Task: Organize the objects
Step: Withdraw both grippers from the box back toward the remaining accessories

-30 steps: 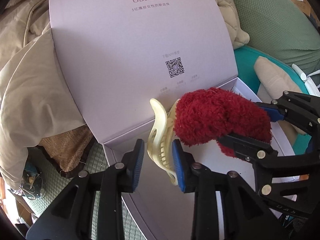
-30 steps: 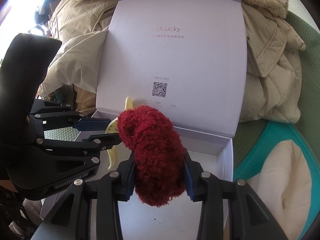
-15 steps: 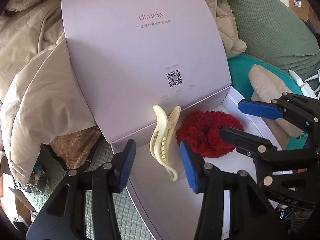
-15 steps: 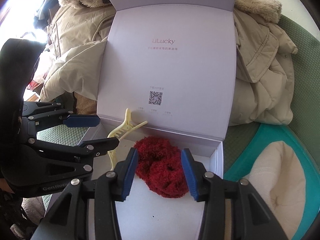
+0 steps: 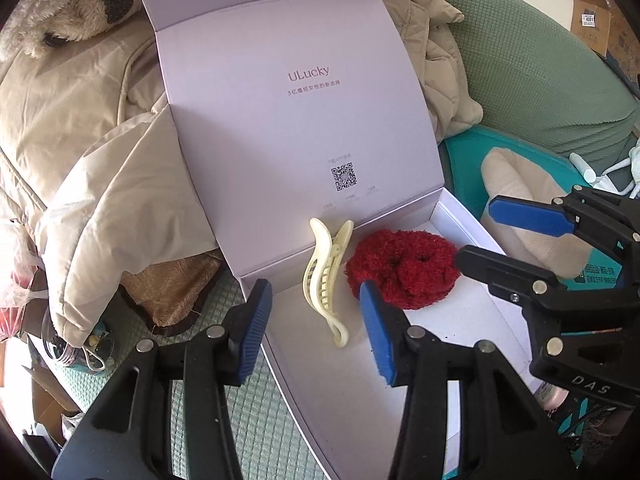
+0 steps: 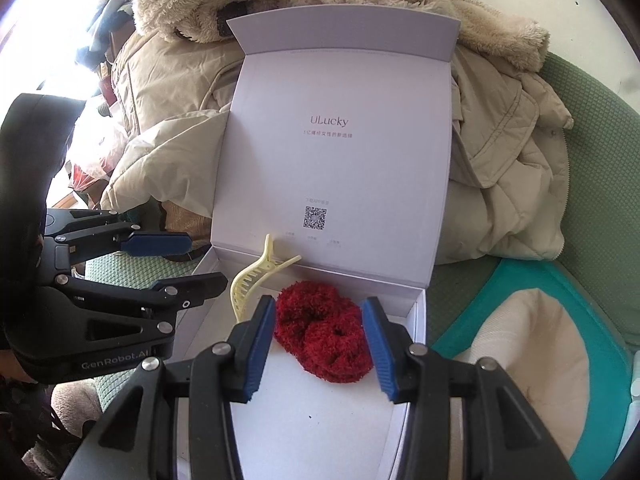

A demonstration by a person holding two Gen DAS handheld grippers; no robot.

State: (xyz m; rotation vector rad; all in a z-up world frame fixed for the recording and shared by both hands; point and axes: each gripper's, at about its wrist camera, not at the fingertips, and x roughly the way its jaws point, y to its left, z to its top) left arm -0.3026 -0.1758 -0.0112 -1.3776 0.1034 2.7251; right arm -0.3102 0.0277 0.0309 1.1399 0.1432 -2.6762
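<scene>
A white box stands open, its lid upright at the back. Inside at the far end lie a cream hair clip and, right of it, a fluffy red scrunchie. My left gripper is open and empty, a little above and short of the clip. My right gripper is open and empty, its jaws either side of the scrunchie and raised clear of it. Each gripper shows in the other's view: the right, the left.
A beige padded coat is piled behind and left of the box. The box sits on a green sofa. A teal cushion with a cream cover lies to the right. Clutter and bags sit at the far left.
Both grippers opened and let go: the clip and the scrunchie now lie in the box. Both grippers have drawn back and up from them.
</scene>
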